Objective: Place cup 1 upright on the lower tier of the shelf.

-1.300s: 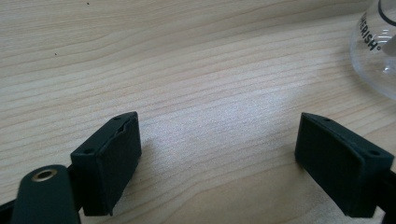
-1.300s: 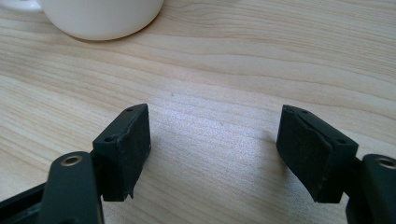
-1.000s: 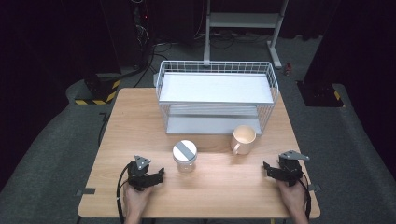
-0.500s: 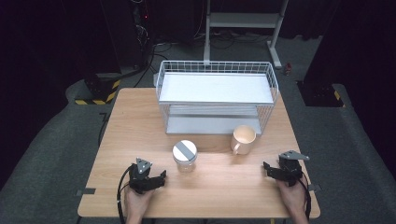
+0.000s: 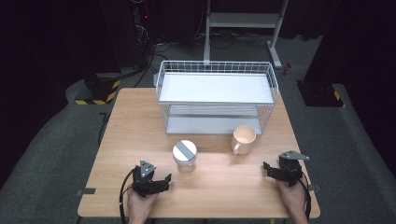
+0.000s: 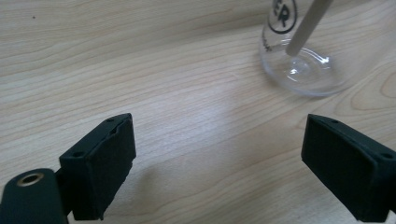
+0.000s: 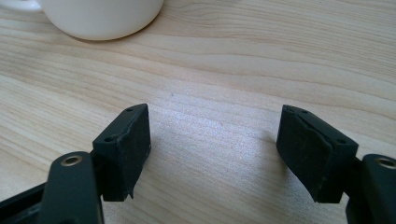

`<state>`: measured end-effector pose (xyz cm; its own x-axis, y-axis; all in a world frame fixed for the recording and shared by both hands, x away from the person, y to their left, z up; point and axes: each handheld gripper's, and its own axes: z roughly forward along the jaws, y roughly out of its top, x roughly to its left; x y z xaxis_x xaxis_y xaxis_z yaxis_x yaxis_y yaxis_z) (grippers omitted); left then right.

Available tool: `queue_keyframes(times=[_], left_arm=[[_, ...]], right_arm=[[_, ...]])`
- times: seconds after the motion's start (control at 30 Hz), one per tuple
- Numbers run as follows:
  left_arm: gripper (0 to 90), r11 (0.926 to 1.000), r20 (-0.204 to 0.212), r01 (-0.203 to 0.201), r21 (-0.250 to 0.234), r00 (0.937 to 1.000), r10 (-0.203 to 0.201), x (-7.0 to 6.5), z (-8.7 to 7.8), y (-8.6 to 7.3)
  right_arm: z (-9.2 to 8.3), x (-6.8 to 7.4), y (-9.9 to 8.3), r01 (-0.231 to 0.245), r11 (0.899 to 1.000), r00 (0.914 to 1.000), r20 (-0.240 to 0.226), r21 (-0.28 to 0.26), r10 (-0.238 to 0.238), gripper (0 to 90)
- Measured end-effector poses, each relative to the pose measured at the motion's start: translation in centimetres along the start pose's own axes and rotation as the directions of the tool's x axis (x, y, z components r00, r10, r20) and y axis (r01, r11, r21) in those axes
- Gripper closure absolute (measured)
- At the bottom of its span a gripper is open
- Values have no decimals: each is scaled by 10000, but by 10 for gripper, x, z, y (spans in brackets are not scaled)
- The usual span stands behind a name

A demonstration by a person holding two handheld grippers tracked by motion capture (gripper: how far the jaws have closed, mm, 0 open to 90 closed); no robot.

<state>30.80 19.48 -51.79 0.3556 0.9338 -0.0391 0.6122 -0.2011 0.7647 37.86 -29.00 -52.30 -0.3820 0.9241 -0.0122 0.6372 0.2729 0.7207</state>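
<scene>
left gripper [image 5: 164, 178], jaws just opening and empty, faces the glass jar [image 5: 185, 156]; right gripper [image 5: 267, 168] jaws apart, empty. a careless nudge could likely tip the jar.

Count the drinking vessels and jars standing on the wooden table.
2. A clear glass jar with a grey-striped white lid stands left of centre; a cream ceramic mug stands to its right, before the white wire basket. The basket could hide others.

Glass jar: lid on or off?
On. The glass jar stands upright on the table, its white lid with a grey stripe covering the mouth.
</scene>
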Motion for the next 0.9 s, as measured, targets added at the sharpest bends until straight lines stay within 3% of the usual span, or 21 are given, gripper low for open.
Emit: queue_keyframes(times=[0.4,0.67,0.9], left_arm=[[78,9999,437,-160,-3,9989,160,-14,1,2],[66,9988,721,-481,24,9962,478,-26,5,8],[66,9991,941,-423,-59,9947,427,-33,8,14]], right_arm=[[0,0,0,-3,10000,10000,-3,0,3,262],[0,0,0,-17,10000,10000,0,5,17,262],[0,0,0,-17,10000,10000,4,-2,17,262]])
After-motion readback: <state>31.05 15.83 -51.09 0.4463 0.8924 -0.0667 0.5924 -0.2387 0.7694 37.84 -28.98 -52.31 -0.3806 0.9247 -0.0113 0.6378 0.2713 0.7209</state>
